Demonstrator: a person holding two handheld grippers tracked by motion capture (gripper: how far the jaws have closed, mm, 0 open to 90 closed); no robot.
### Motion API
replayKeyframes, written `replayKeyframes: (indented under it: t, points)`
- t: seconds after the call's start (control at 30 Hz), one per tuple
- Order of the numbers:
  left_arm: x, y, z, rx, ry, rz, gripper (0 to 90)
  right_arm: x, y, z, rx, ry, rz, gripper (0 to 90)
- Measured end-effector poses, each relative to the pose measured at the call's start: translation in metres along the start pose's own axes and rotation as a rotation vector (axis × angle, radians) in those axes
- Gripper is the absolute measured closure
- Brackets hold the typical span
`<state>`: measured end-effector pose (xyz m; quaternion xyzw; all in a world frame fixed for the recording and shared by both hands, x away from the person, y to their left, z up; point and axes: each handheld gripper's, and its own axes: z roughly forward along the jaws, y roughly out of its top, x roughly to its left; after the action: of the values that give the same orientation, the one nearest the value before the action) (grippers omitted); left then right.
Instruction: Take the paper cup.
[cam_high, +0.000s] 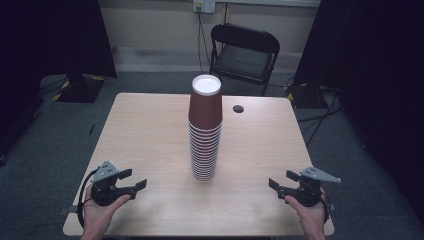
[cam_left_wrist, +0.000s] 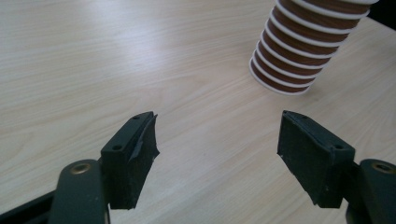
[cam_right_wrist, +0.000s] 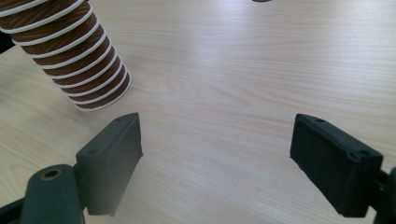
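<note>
table (cam_high: 150, 130): light wood top; everything below is placed relative to the cup stack.
chair (cam_high: 243, 55): black folding chair beyond the far edge of the table, well behind the stack.
cup stack (cam_high: 204, 130): tall tower of nested brown paper cups, standing mouth-down near the middle of the table, white base of the top cup facing up. in the left gripper view its lower rims (cam_left_wrist: 299, 51) show up and to the right of the jaws; in the right gripper view (cam_right_wrist: 70, 51) up and to the left.
left gripper (cam_high: 135, 186): near the front edge, well to the left of the stack, jaws wide apart, holding nothing, touching nothing.
right gripper (cam_high: 276, 183): near the front edge, well to the right of the stack, jaws equally spread and empty, pointed in toward the stack.
hole (cam_high: 238, 108): small dark grommet just right of the stack, toward the far edge.
risk: the stack is tall and narrow, so i judge a sideways nudge could topple it; pinching the top cup too hard could crush it, and lifting without steadying the rest could drag several cups up together.
</note>
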<state>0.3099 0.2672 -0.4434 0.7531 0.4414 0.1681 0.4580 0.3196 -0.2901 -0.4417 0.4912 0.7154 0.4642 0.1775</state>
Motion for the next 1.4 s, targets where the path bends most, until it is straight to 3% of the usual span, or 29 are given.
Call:
replayKeyframes:
  t: [0.37,0.7,0.97,1.4]
  points:
    - [0.004,0.0,0.003,0.018,0.006,-0.007,28.6,0.002,0.006,0.0,-0.021,0.053,0.004,20.2]
    - [0.004,-0.002,-0.002,0.009,0.016,-0.007,28.6,0.024,0.021,0.004,-0.041,0.104,-0.058,19.2]
    - [0.005,-0.002,-0.001,0.01,0.019,0.003,28.5,0.041,0.038,0.007,-0.066,0.156,-0.085,16.5]
    - [0.01,-0.001,0.0,-0.006,0.041,-0.036,28.5,0.066,0.086,0.015,-0.145,0.245,-0.137,15.6]
